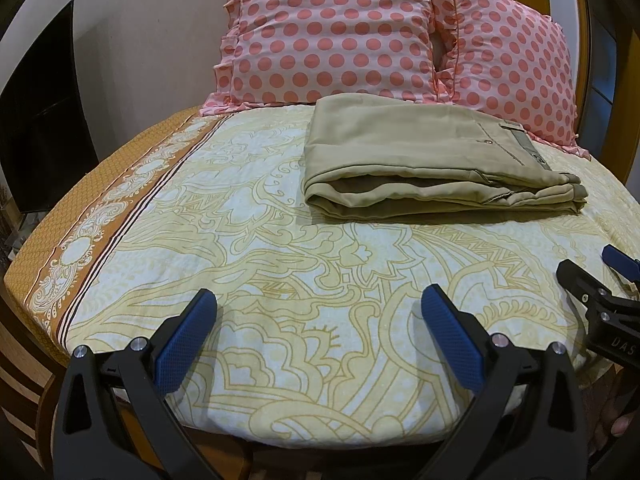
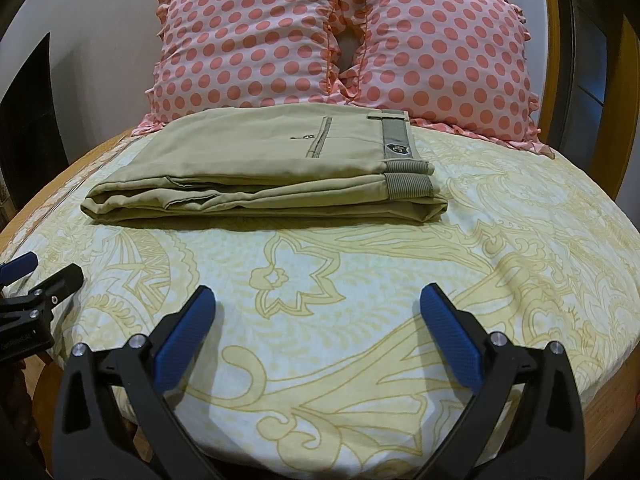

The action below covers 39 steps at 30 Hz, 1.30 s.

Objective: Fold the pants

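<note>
My left gripper [image 1: 318, 308] and right gripper [image 2: 318, 308] are wide open and empty, so I judge the folded khaki pants [image 2: 264, 172] at 12 o'clock soft, light and floppy, best pinched at the thick near fold.

Folded pants [image 2: 256, 164] lie on the bedsheet [image 2: 360, 280] toward the head of the bed, waistband end to the right. Behind them two pillows [image 2: 248, 48] stand side by side, touching the pants' far edge. The left gripper [image 1: 320, 312] and right gripper [image 2: 318, 312] sit near the foot of the bed, well apart from the pants, jaws spread, the left one to the left of the right one.
</note>
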Available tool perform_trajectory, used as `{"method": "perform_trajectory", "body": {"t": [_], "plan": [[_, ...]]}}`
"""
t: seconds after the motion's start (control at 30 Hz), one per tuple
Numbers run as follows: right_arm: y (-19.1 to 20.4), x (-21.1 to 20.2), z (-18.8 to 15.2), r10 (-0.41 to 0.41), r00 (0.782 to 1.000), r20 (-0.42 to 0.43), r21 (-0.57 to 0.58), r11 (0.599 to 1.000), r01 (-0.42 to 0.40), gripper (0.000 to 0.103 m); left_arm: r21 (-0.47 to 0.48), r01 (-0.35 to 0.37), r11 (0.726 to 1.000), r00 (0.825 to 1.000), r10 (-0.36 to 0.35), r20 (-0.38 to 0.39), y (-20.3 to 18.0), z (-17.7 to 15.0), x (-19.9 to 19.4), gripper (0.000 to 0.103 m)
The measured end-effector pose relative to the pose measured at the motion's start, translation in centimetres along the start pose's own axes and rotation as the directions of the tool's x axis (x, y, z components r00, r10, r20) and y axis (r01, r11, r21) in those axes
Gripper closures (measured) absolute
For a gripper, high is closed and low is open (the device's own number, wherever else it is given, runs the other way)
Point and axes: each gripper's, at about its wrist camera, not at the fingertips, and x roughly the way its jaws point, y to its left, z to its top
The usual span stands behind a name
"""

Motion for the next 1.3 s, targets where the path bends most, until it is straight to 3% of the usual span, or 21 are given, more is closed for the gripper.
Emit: {"method": "perform_trajectory", "body": {"t": [1.3], "plan": [[-0.43,0.10,0.01,0.008,1.000,0.002,-0.006,1.000,-0.008,0.002,-0.003,0.001,1.000,1.000,0.000,0.002,0.14,0.01,0.04,0.001]]}}
